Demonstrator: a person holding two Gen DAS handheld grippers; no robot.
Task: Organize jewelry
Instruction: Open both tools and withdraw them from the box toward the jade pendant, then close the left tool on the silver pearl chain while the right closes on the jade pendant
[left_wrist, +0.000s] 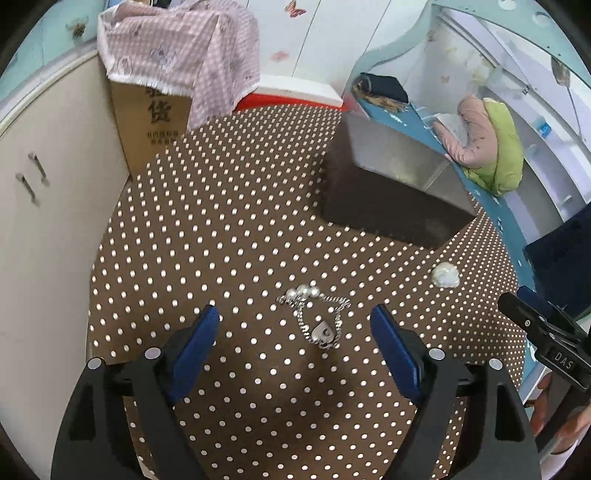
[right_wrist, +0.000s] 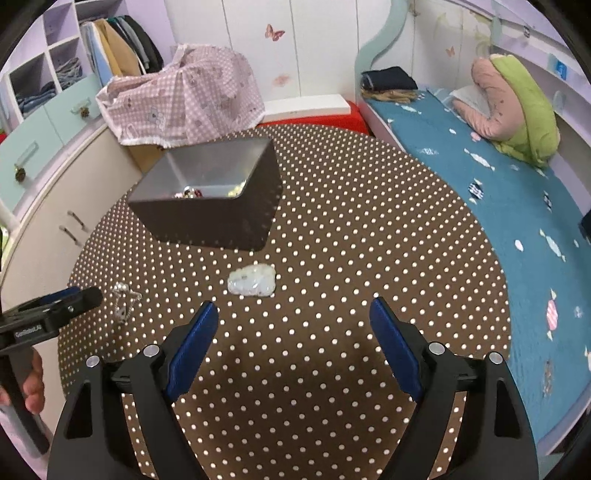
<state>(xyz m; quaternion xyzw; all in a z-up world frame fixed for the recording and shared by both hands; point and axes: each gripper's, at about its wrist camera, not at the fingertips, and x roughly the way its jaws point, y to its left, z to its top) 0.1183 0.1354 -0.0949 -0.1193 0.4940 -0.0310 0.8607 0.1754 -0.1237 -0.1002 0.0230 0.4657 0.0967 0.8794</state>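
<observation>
A silver chain bracelet with pearls and a heart charm lies on the dotted brown tablecloth, just ahead of and between the fingers of my open, empty left gripper. It also shows in the right wrist view, beside the left gripper's tip. A pale jade pendant lies ahead of my open, empty right gripper; it also shows in the left wrist view. A dark grey box stands behind, with some jewelry inside.
A cardboard box under a pink checked cloth stands at the table's far left. A cream cabinet is on the left. A bed with a blue sheet runs along the right. A red and white box is behind the table.
</observation>
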